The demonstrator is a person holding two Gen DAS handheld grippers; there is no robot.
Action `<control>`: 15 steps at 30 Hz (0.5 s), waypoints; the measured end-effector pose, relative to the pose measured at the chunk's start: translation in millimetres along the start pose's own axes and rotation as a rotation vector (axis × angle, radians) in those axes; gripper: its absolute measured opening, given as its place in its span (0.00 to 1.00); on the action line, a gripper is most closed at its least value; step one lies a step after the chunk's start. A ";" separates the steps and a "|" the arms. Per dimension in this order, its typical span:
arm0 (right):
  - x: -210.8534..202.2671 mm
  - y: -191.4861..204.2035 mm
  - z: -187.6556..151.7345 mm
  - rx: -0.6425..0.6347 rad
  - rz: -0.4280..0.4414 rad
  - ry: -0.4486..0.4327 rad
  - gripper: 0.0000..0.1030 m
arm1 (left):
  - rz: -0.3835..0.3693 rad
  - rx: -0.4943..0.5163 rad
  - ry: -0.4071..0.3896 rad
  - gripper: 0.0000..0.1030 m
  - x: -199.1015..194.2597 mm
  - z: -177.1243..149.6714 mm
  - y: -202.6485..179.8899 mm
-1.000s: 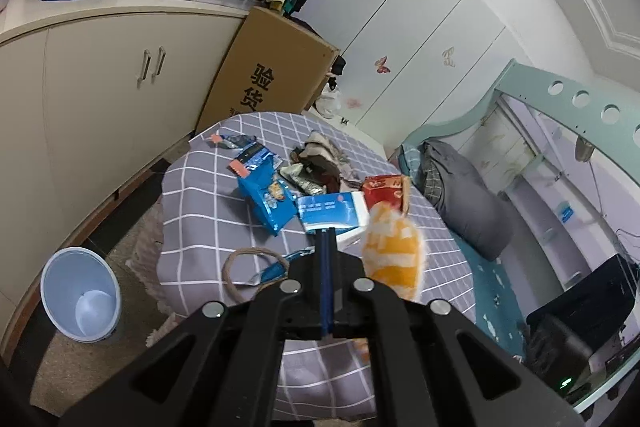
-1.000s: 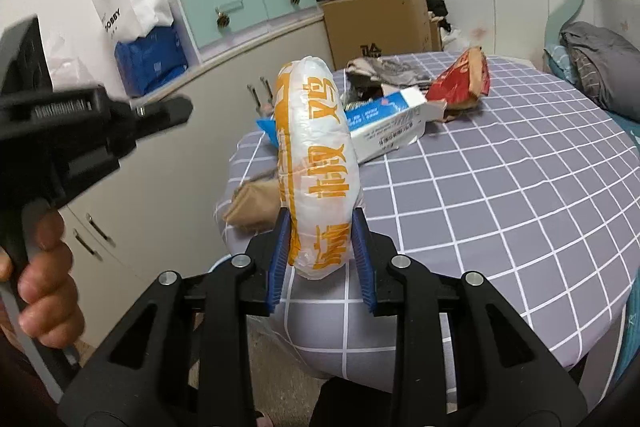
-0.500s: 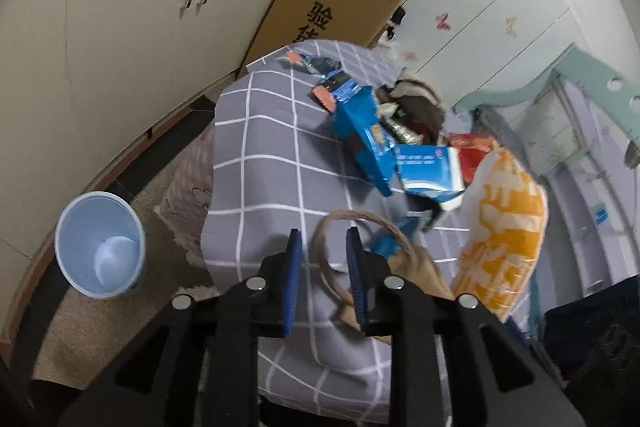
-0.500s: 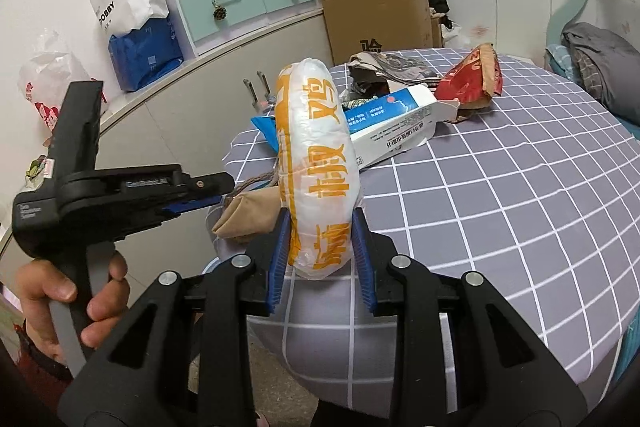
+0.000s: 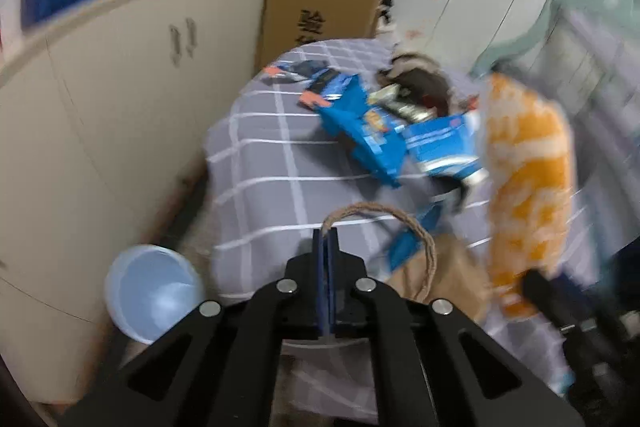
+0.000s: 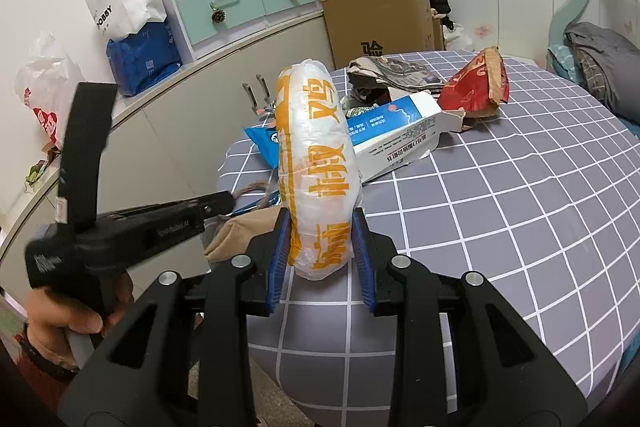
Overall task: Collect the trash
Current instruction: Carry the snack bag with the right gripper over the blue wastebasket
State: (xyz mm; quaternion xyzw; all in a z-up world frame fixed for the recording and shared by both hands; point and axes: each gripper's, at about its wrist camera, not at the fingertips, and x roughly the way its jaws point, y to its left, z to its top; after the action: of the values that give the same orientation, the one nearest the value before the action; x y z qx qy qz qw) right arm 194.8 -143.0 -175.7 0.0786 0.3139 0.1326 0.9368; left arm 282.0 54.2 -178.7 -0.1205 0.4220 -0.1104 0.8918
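Pinching the rope handle (image 5: pixel 382 223) of the brown paper bag (image 5: pixel 444 267), the left tongs (image 5: pixel 326 239) have been closed tight; half a second ago they were apart around it. The orange and white wrapper (image 6: pixel 318 171) is kept clamped in the right tongs (image 6: pixel 320 247), above the desk (image 6: pixel 520 211). The bag can probably be opened now for the wrapper.
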 end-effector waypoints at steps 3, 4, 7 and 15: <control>-4.0 -0.6 -0.2 -0.003 -0.004 -0.006 0.29 | -0.046 -0.046 -0.060 0.01 -12.4 0.6 2.9; -5.7 -0.9 0.3 -0.004 -0.007 -0.011 0.29 | -0.071 -0.055 -0.072 0.01 -16.7 1.6 1.9; -10.3 -1.5 3.1 0.001 -0.012 -0.026 0.29 | -0.133 -0.084 -0.127 0.01 -33.8 6.4 0.7; -20.0 30.7 15.0 -0.053 0.034 -0.064 0.29 | -0.230 -0.159 -0.291 0.01 -87.8 8.3 16.2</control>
State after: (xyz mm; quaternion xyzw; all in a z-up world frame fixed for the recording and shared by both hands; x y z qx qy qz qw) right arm 182.4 -120.6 -145.5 0.0634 0.2787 0.1542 0.9458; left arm 235.7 96.8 -114.8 -0.2528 0.2796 -0.1594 0.9124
